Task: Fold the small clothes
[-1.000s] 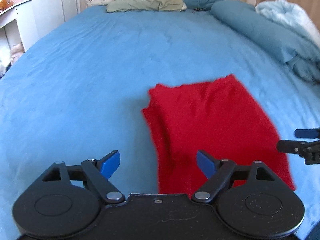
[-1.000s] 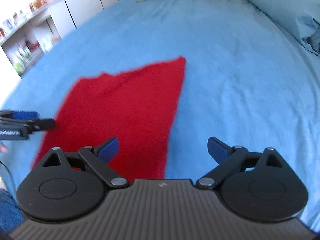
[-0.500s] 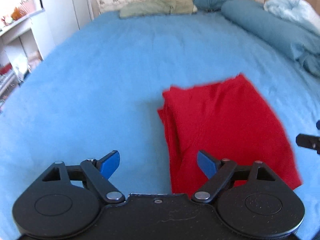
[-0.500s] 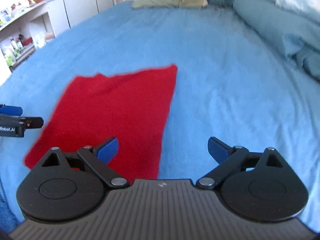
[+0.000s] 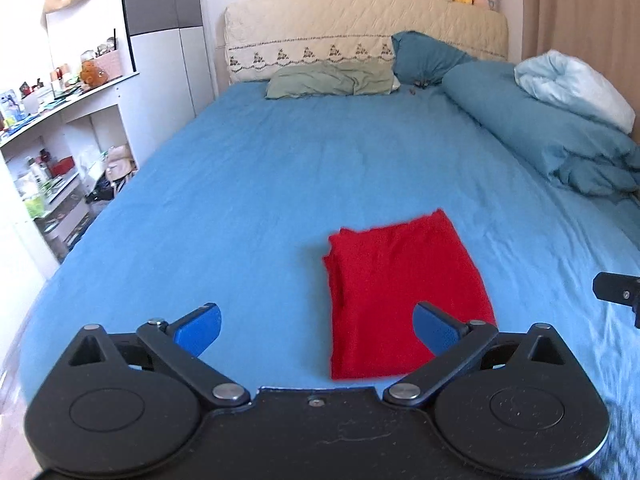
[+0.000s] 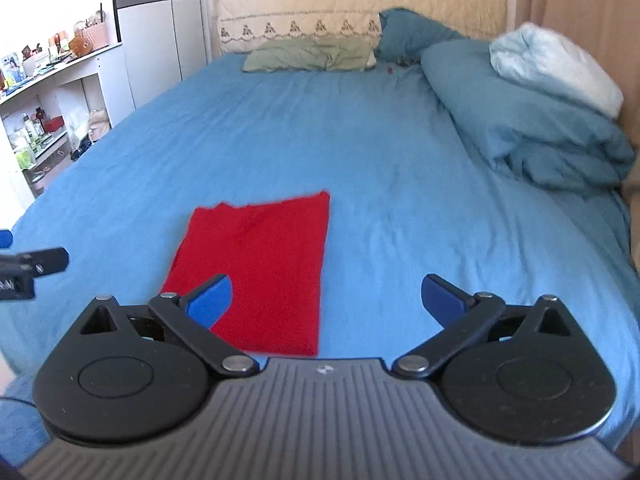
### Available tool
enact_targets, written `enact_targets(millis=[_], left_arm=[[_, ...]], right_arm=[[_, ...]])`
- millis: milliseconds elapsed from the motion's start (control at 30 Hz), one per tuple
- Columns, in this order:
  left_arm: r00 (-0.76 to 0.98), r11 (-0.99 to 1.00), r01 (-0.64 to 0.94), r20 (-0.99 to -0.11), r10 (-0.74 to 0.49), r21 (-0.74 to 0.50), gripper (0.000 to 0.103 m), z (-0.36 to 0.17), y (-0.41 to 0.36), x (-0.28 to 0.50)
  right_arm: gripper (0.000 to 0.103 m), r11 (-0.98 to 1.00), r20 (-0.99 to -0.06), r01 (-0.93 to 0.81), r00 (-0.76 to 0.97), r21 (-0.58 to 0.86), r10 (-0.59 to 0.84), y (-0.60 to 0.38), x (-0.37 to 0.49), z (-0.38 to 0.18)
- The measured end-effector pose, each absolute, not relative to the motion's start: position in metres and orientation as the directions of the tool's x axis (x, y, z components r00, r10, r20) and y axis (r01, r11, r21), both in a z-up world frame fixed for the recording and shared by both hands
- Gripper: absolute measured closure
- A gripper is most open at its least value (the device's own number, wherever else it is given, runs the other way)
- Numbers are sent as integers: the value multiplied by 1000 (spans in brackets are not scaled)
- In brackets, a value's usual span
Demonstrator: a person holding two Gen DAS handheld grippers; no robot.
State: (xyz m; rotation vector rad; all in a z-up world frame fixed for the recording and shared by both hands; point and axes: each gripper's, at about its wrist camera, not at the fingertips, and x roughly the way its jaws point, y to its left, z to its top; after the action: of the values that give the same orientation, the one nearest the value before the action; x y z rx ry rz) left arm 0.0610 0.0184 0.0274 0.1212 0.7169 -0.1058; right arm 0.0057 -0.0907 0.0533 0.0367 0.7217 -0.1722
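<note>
A red garment [image 5: 404, 292] lies folded into a flat rectangle on the blue bed sheet [image 5: 260, 184], near the bed's front edge. My left gripper [image 5: 316, 330] hangs above and in front of it, its jaws opening wide with nothing between them. In the right wrist view the same red garment [image 6: 260, 264] lies left of centre. My right gripper [image 6: 326, 298] is open and empty above the sheet, to the garment's right. Each gripper's tip shows at the edge of the other's view.
Pillows [image 5: 332, 80] and a cream headboard [image 5: 360, 32] with soft toys stand at the far end. A rolled teal duvet [image 5: 540, 132] with a pale blanket [image 5: 576, 88] lines the right side. White shelves [image 5: 60, 152] with clutter stand left of the bed.
Both grippers have pulled up and back from the red garment, so it looks smaller and the whole bed, headboard and shelves now show. The garment lies still.
</note>
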Motion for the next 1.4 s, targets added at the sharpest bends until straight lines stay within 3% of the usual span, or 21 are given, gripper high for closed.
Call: enact_targets(millis=[467, 1400], left_arm=[[744, 982, 147, -668, -31, 119, 0, 8, 16, 7], [760, 984, 155, -647, -59, 93, 0, 13, 22, 2]], right_arm=[[0, 968, -777, 250, 609, -4, -161, -68, -56, 9], [0, 965, -781, 263, 599, -15, -175, -67, -52, 8]])
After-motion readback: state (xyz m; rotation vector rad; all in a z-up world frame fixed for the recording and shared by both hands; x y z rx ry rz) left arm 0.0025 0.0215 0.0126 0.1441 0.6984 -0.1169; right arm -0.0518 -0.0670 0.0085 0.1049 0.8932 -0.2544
